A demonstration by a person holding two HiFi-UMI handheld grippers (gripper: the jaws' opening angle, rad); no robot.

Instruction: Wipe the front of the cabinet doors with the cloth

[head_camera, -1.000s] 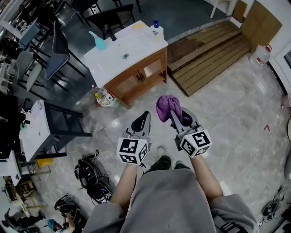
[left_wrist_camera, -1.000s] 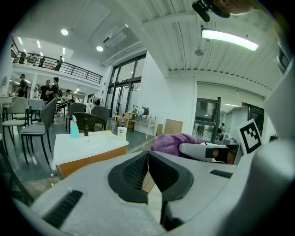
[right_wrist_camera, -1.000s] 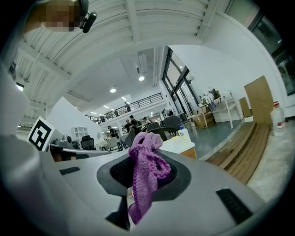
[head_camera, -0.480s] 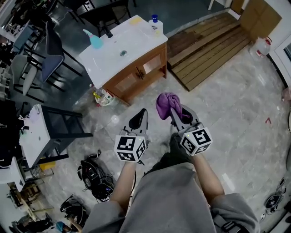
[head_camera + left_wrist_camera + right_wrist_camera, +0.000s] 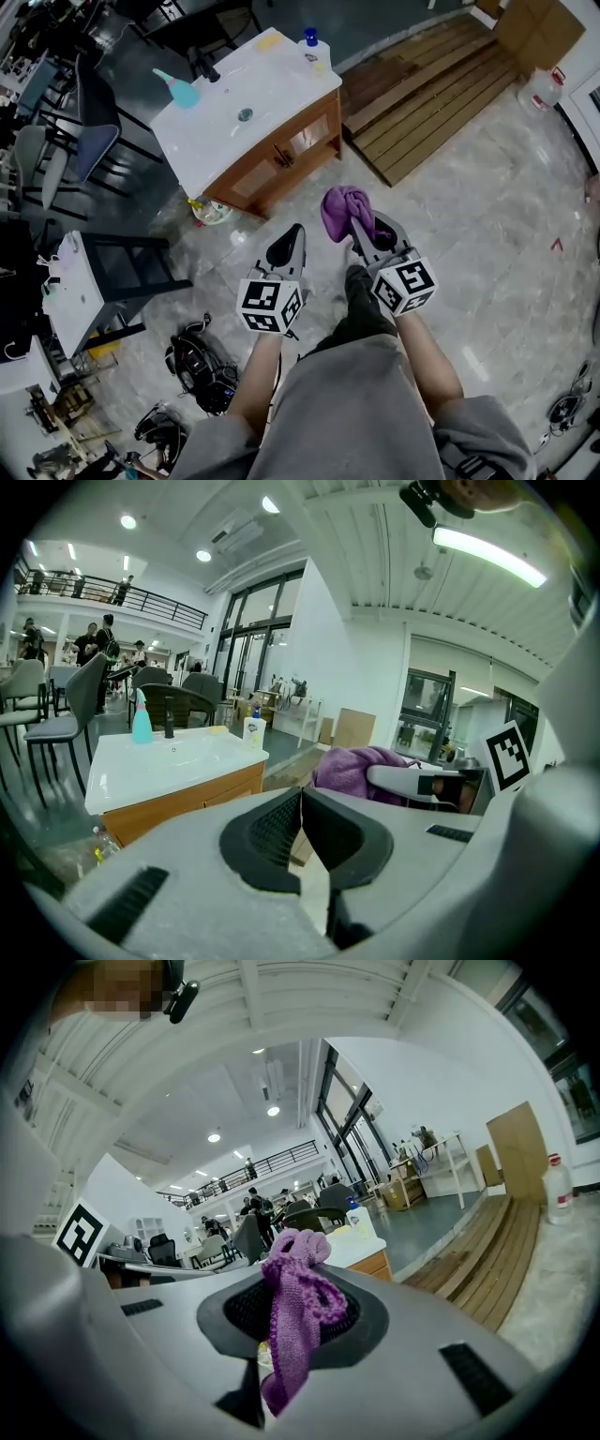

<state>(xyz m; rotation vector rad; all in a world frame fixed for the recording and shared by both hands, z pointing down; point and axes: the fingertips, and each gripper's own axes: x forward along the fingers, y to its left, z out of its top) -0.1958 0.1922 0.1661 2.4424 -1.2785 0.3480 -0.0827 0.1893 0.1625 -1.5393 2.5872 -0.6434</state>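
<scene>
Cabinet (image 5: 292, 153) nearer, foot (image 5: 357, 279) forward

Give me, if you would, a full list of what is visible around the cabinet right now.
cabinet: one, brown wood with white sink top, on the floor ahead
spray bottle: one, teal, left end of the sink top in the head view
soap bottle: one, white with blue cap, far right corner of the top
wooden platform: one, brown, floor right of the cabinet
jug: one, pale, beyond the platform
backpack: one, black, floor at lower left
cloth: one, purple, bunched in the right gripper
left gripper: one, grey, fingers together, empty
right gripper: one, grey, fingers shut on the cloth
</scene>
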